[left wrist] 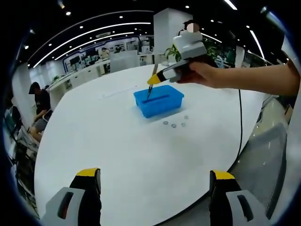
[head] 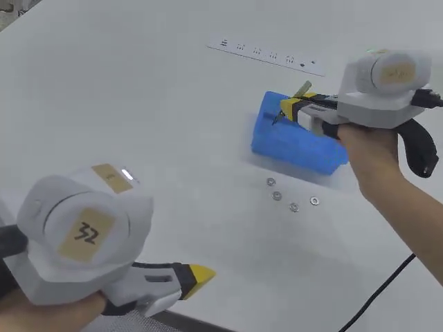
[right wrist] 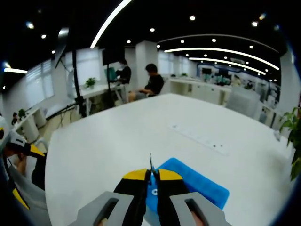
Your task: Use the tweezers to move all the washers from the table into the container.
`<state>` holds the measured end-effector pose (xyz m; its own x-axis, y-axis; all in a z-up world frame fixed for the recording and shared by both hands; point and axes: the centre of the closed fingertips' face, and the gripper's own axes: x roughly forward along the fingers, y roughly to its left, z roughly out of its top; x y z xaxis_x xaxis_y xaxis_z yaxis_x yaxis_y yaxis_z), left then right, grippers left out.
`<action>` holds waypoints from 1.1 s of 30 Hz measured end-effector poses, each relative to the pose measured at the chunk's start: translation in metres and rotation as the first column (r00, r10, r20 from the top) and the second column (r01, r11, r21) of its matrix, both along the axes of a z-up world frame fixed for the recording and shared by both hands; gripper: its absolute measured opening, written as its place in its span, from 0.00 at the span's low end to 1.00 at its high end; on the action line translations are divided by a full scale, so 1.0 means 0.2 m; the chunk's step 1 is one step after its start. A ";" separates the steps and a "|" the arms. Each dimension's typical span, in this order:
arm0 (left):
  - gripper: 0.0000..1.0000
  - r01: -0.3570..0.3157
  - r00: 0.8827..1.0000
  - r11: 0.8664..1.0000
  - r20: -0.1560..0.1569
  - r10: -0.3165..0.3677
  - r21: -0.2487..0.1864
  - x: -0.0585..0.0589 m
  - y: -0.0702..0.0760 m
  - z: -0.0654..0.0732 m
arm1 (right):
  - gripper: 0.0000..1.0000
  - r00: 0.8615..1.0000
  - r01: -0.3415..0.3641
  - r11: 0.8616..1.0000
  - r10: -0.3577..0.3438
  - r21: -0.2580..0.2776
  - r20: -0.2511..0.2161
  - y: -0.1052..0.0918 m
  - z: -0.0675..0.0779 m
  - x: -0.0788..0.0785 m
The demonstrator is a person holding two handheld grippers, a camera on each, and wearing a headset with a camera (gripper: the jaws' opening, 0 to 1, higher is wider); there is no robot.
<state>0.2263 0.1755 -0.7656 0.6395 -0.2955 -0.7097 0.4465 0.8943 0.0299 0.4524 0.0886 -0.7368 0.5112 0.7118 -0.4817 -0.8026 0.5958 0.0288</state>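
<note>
Closest in, the left gripper [head: 197, 277] is hanging low over the near edge of the white table [head: 138, 104]. Its jaws are spread wide with nothing between them. A bit further out, four washers [head: 277, 196] are sitting in a loose cluster on the table, just in front of the blue container [head: 297, 149] and not touching it. The right gripper [head: 291, 111] is hovering over the container with its jaws pinched tight on the tweezers [head: 302, 89]. Their top end is poking up and the thin tip is pointing down into the container. Honestly can't tell if there's a washer in that tip, it's too small. A black cable [head: 381, 290] is trailing off to the right under the forearm. Past the container, a white power strip [head: 266, 55] is lying flat, well apart from it. Way back, people [right wrist: 153, 82] are sitting at desks.
</note>
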 end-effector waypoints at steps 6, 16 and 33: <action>0.98 0.004 1.000 1.000 0.001 -0.004 0.002 0.00 -0.01 0.00 | 0.03 1.000 -0.005 0.999 0.005 0.034 0.010 -0.04 0.09 -0.11; 0.98 0.008 1.000 1.000 -0.002 -0.008 0.000 0.00 -0.01 -0.01 | 0.03 1.000 -0.015 0.999 0.016 0.036 -0.026 -0.06 0.01 -0.27; 0.98 0.007 1.000 1.000 -0.015 -0.007 0.007 -0.01 0.00 -0.02 | 0.03 0.993 -0.013 1.000 0.009 -0.028 -0.121 -0.09 -0.26 -0.33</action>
